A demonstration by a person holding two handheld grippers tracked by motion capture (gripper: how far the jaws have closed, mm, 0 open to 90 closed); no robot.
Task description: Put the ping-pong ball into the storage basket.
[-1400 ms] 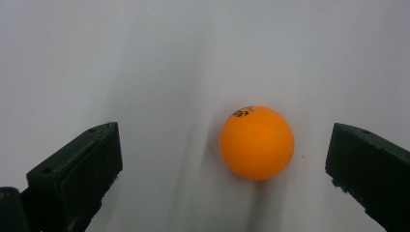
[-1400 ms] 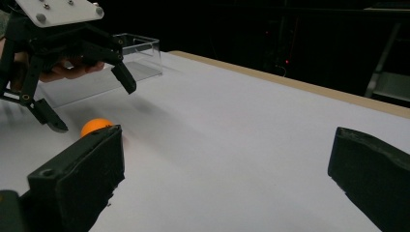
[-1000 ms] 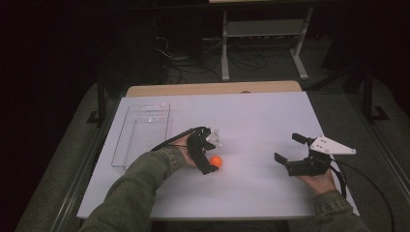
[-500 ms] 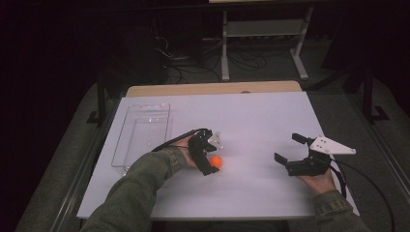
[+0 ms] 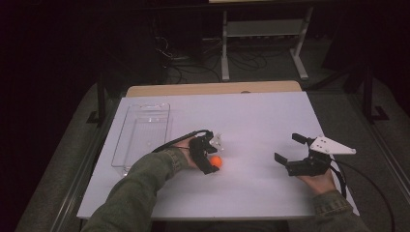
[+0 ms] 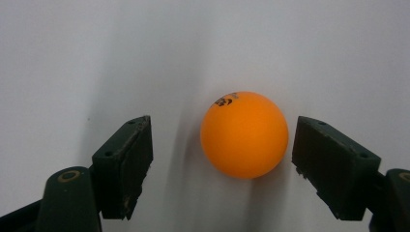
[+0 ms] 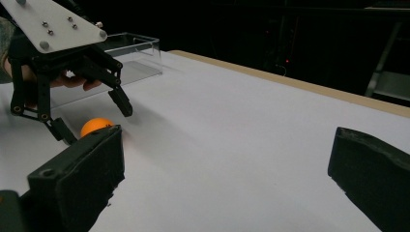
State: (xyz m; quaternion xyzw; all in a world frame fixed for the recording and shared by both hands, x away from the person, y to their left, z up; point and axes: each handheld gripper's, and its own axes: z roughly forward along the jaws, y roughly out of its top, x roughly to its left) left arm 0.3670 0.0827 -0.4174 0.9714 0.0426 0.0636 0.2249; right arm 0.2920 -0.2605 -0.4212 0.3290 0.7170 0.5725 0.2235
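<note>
Now orange ball w/ logo up-left, between closing L tool pads, untouched.

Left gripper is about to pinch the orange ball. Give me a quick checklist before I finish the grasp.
1. Orange ball between the left gripper jaws: ok.
2. Pads pressing the ball: not ok; the jaws have just been closing, gaps remain on both sides.
3. Ball centred: not ok, it sits nearer one jaw.
4. Ball resting on the white table: ok.
5. Right gripper open, apart from the ball: ok.
6. Clear tray contents: cannot tell.
</note>
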